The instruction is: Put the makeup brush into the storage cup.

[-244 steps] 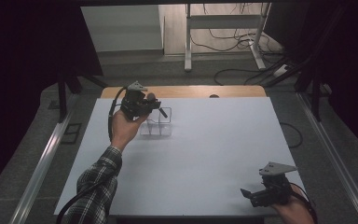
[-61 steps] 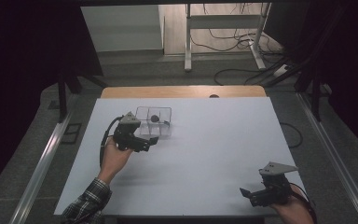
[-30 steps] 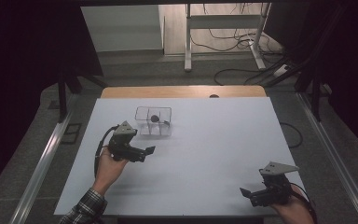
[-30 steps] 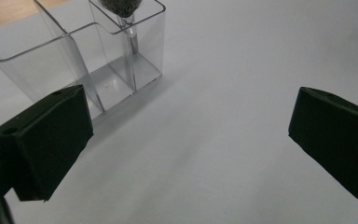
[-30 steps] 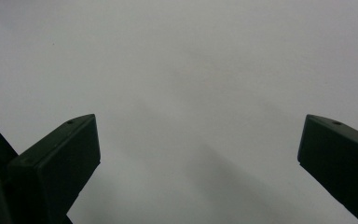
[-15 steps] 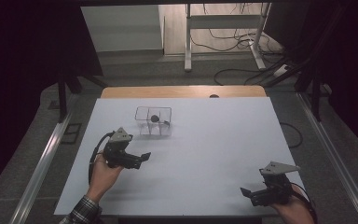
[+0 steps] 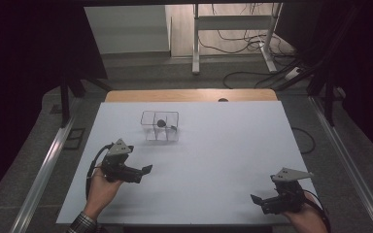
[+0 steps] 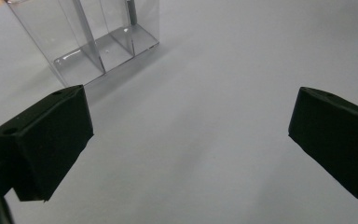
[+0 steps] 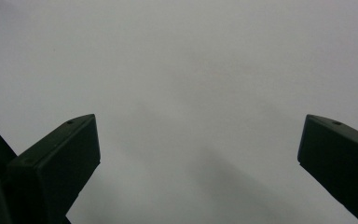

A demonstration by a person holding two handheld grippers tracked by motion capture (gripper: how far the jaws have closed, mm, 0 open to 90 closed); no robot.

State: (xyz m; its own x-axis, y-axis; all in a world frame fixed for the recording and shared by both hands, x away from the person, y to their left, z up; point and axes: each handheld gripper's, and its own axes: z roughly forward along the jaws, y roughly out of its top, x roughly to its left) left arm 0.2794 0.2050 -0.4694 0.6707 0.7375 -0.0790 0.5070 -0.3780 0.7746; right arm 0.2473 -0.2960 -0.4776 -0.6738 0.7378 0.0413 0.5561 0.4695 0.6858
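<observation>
Clear divided box (image 7: 160, 126) upright, long axis left-right

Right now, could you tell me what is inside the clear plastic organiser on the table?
The clear plastic organiser holds one small dark round object in a rear compartment. The front compartments look empty in the left gripper view. What the object is cannot be told.

No text, label, brand, number or sign can be read anywhere. The clear plastic box (image 7: 160, 126) ahead of the left gripper (image 7: 144, 171) bears no lettering, the white table (image 7: 223, 145) under both grippers is blank, and the grey plate on the right gripper (image 7: 255, 199) carries no marking.
</observation>
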